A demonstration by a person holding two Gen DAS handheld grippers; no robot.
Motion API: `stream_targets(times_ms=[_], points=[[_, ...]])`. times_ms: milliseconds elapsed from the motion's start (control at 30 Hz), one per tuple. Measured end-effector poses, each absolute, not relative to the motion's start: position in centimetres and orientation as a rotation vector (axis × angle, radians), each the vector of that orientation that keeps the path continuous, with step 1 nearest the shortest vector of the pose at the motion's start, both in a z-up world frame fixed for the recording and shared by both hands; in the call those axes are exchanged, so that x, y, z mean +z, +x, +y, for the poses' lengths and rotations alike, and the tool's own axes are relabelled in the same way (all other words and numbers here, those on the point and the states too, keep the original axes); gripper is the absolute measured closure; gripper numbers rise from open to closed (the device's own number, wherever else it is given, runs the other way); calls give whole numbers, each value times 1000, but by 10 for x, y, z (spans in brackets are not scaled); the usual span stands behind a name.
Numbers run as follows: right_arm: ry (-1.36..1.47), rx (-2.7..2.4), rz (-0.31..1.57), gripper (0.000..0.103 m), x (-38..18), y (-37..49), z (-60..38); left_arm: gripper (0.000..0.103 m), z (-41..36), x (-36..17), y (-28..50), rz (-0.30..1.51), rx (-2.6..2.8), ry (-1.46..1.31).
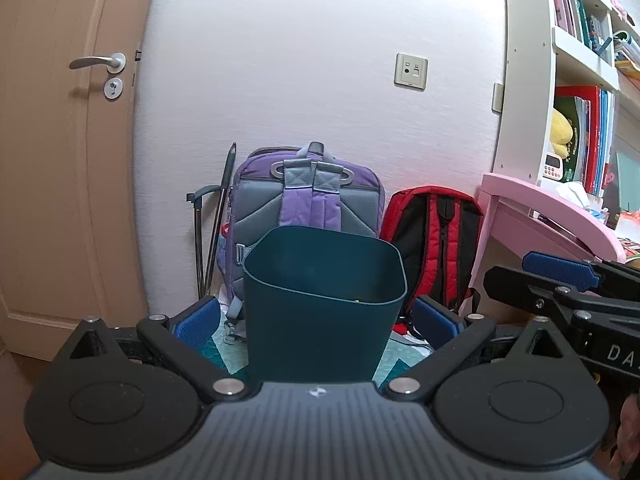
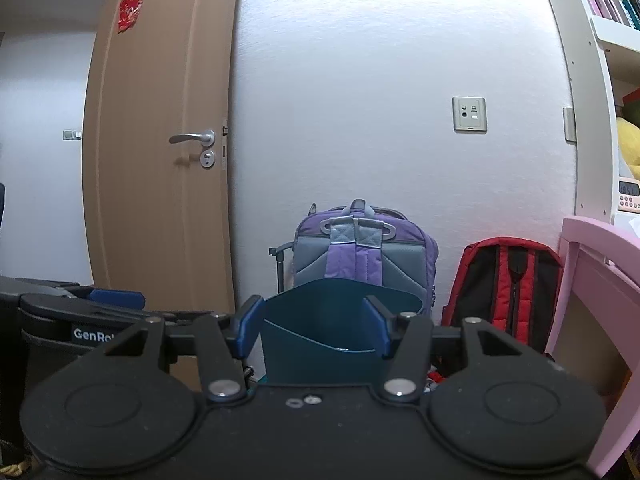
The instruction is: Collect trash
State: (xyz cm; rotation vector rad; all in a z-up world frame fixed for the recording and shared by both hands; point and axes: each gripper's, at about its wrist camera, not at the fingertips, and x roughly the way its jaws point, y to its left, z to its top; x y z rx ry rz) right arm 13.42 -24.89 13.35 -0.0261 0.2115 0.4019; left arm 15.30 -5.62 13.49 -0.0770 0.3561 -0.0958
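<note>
A dark teal trash bin (image 1: 320, 320) stands upright on the floor in front of a purple backpack (image 1: 308, 192). My left gripper (image 1: 316, 318) is open, with its blue pads (image 1: 198, 320) on either side of the bin and a gap on each side. In the right wrist view the bin (image 2: 320, 336) sits just beyond my right gripper (image 2: 314, 322), which is open and holds nothing. A small scrap shows inside the bin near its rim. The right gripper's finger (image 1: 560, 270) also reaches in at the right of the left wrist view.
A red and black backpack (image 1: 436, 240) leans on the wall to the right of the purple one. A pink desk (image 1: 552, 212) and a white bookshelf (image 1: 528, 80) fill the right side. A brown door (image 1: 60, 160) stands at the left. A quilted mat (image 1: 224, 352) lies under the bin.
</note>
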Motion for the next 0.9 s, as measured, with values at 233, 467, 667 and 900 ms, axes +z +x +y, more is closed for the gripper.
stream_targets(times_ms=[233,467,667,900], points=[[-18,399,214,49,135,134,-250,0,-54,137,150,344,-74,-70],[-10,395,210,49,137,131,-252,0,-54,141,148,328,-75,-69],[-12,392,209,49,137,131,-252,0,-56,144,145,314,-82,-58],[-10,390,203,49,139,128,-251,0,-56,152,142,293,-91,-52]])
